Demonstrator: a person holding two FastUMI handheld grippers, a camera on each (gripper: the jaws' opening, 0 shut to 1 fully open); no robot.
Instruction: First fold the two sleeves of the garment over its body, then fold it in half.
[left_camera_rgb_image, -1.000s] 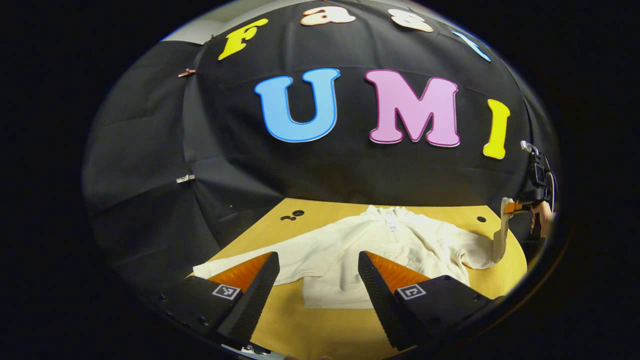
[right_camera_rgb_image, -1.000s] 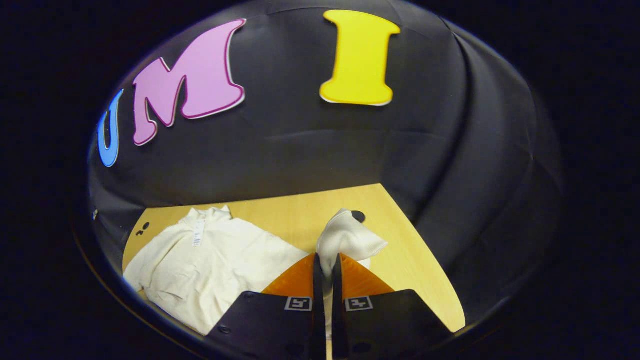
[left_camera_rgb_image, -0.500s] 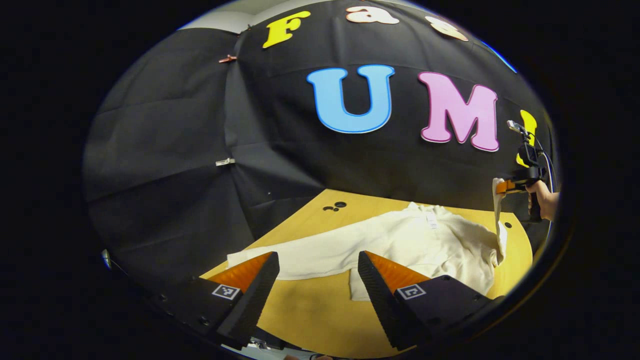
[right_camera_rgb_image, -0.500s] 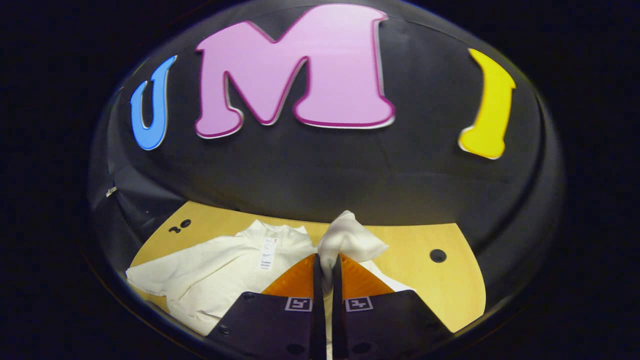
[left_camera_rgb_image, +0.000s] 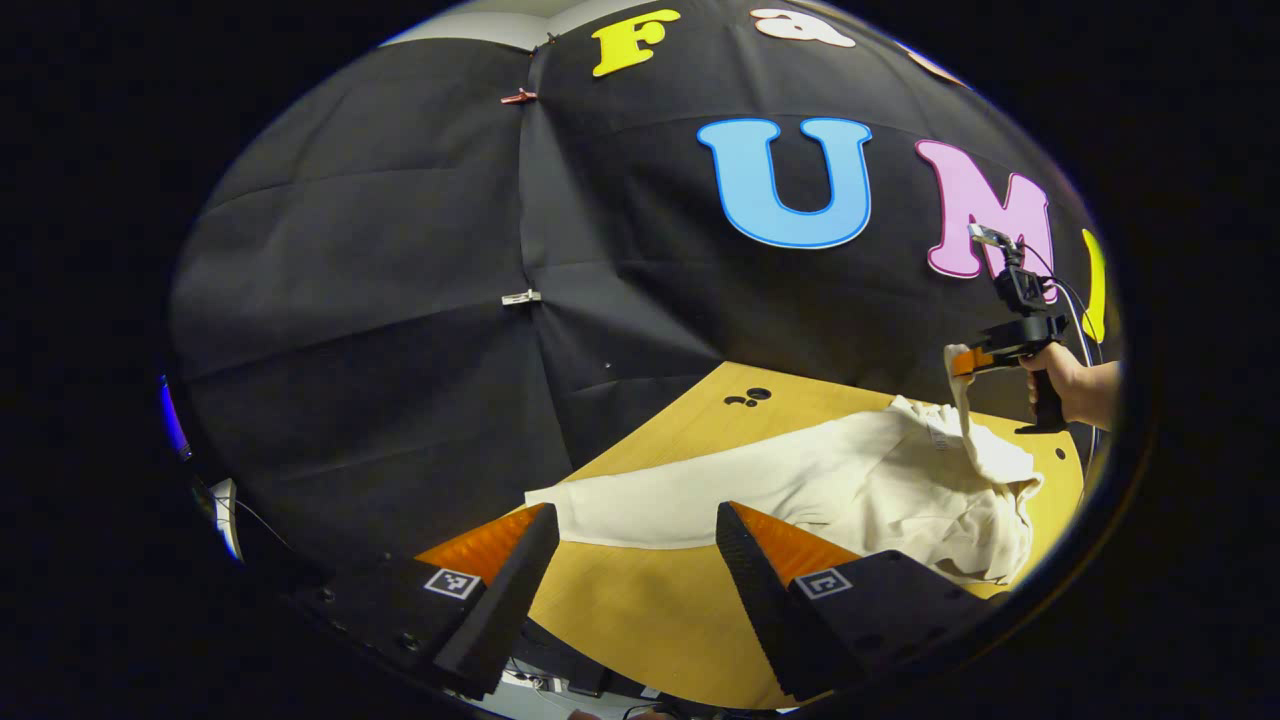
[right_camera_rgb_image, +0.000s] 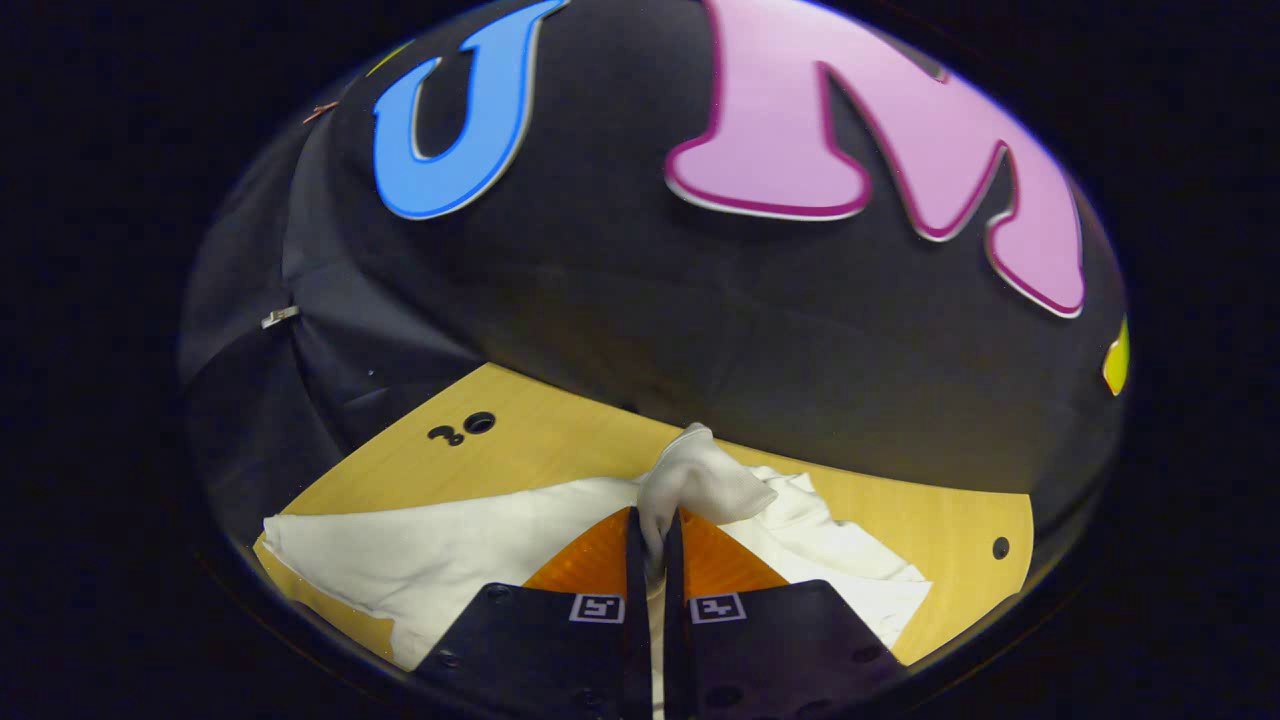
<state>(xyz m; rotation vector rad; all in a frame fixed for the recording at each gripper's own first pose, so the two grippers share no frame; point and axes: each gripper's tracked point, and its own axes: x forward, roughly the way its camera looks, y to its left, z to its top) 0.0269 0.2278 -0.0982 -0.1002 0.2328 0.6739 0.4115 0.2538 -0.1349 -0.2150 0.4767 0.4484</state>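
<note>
The right gripper (right_camera_rgb_image: 650, 545) is pinching the cuff of the right sleeve (right_camera_rgb_image: 700, 480) between its closed fingers and holding it above the cream garment (right_camera_rgb_image: 450, 550), which is lying spread on the wooden table (right_camera_rgb_image: 560, 440). To do this fold well, it should be carrying the cuff across the body and laying it flat before letting go, though I cannot tell how deep the cloth is sitting in the jaws. The left gripper (left_camera_rgb_image: 630, 545) is hanging wide open and empty above the left sleeve (left_camera_rgb_image: 640, 505), which is lying flat.
</note>
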